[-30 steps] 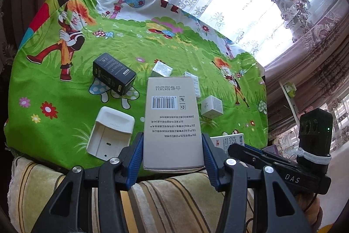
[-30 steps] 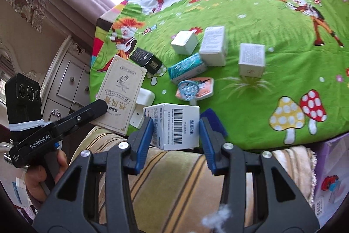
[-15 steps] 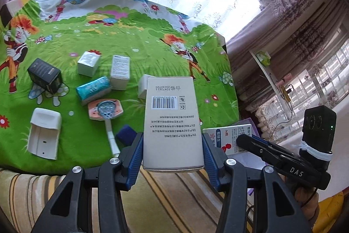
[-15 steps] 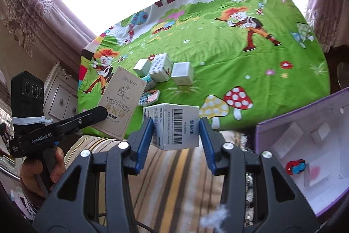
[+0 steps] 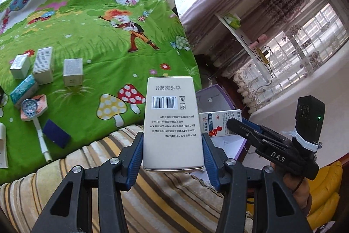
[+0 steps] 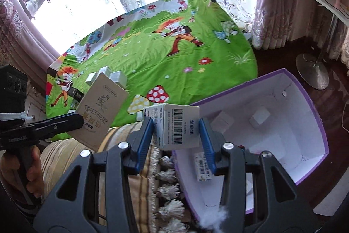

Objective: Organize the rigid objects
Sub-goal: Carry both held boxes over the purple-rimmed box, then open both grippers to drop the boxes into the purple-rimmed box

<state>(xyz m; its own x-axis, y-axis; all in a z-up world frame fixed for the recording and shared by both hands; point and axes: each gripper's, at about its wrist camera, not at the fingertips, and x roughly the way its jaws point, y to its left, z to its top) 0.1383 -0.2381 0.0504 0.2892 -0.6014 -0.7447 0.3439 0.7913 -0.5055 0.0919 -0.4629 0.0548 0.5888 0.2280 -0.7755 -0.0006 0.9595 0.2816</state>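
Above the striped edge beside the green cloth (image 5: 91, 40), the left gripper (image 5: 173, 158) clamps a tall beige box (image 5: 172, 121), barcode face up. Over the purple bin (image 6: 309, 102), the right gripper (image 6: 177, 134) pinches a white barcoded carton (image 6: 174, 123); small boxes, perhaps three, lie inside.

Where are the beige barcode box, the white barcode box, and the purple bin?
beige barcode box (image 5: 173, 121), left wrist view, printed face below the barcode.
white barcode box (image 6: 176, 126), right wrist view, barcode face.
purple bin (image 6: 305, 123), right wrist view, white inner wall.
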